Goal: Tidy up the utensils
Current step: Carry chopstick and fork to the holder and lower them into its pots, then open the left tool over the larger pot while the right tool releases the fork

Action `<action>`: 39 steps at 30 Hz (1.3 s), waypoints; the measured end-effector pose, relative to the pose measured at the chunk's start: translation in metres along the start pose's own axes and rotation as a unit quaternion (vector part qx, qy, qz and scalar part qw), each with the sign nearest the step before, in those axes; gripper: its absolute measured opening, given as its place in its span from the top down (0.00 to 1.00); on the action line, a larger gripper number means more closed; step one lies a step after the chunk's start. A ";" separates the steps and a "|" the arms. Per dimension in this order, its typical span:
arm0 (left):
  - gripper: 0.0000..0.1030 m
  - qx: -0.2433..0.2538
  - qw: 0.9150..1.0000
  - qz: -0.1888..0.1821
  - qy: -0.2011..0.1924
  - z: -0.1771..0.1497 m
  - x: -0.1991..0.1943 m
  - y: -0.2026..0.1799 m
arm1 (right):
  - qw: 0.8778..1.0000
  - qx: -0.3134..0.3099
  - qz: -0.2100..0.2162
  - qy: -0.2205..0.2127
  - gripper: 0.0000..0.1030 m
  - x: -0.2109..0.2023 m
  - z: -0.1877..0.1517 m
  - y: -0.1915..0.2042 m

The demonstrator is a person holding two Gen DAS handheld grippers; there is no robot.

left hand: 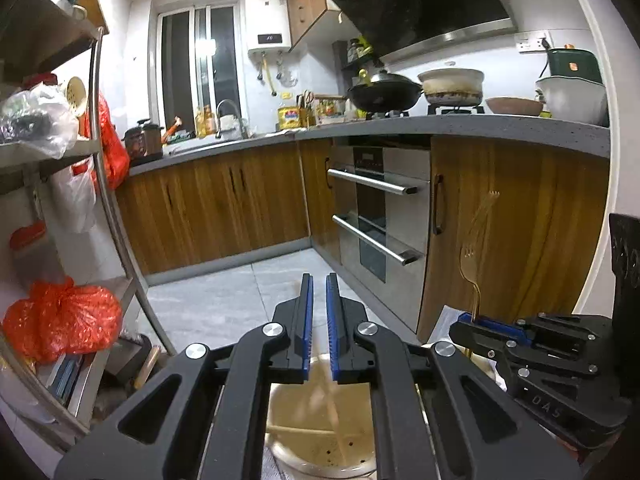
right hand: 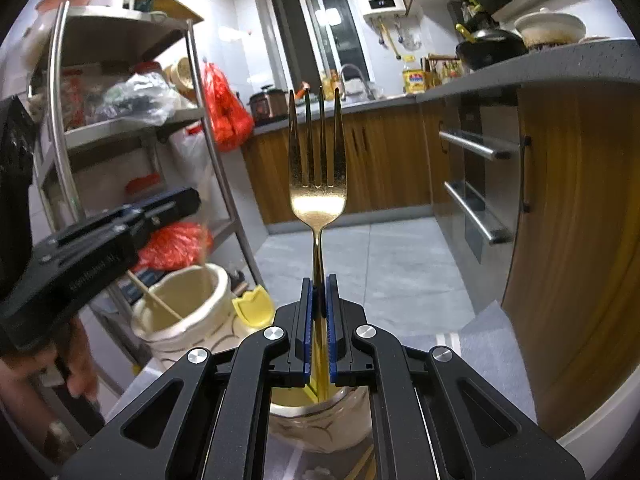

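Note:
My right gripper (right hand: 319, 280) is shut on a gold fork (right hand: 318, 168), held upright with its tines up; its handle runs down between the blue pads toward a cream ceramic jar (right hand: 320, 424) right below. The fork also shows in the left wrist view (left hand: 472, 264), held by the right gripper (left hand: 480, 322). My left gripper (left hand: 319, 280) has its jaws a narrow gap apart with nothing between them, above a cream perforated holder (left hand: 320, 432) with a wooden chopstick (left hand: 300, 430) in it. That holder (right hand: 184, 312) stands left of the jar in the right wrist view, under the left gripper (right hand: 176, 200).
A metal shelf rack (left hand: 100, 160) with red and clear plastic bags stands on the left. Wooden cabinets and a steel oven (left hand: 380, 216) are on the right. A yellow plastic piece (right hand: 254, 306) sits beside the holder. The tiled floor (left hand: 240, 300) lies ahead.

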State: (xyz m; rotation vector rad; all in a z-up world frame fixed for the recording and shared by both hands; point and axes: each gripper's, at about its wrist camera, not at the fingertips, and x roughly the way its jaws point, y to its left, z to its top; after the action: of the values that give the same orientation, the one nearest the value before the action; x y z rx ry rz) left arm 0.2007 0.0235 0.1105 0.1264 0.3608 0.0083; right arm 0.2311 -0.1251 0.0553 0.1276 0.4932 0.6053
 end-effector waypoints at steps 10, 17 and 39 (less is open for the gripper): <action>0.64 -0.011 1.000 0.004 0.004 -0.002 0.001 0.009 | 1.000 0.001 -0.009 0.011 0.93 0.007 -0.005 -0.003; 0.53 -0.012 1.000 0.008 0.003 -0.003 -0.002 0.010 | 1.000 -0.003 -0.025 0.008 0.93 0.007 -0.006 -0.004; 0.41 -0.010 1.000 0.011 0.000 0.004 -0.017 -0.003 | 0.998 -0.003 -0.058 -0.013 0.42 -0.017 0.002 -0.008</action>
State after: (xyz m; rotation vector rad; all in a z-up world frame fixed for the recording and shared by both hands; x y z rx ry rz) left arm 0.1862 0.0191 0.1199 0.1108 0.3587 0.0336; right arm 0.2236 -0.1415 0.0618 0.0993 0.4697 0.4906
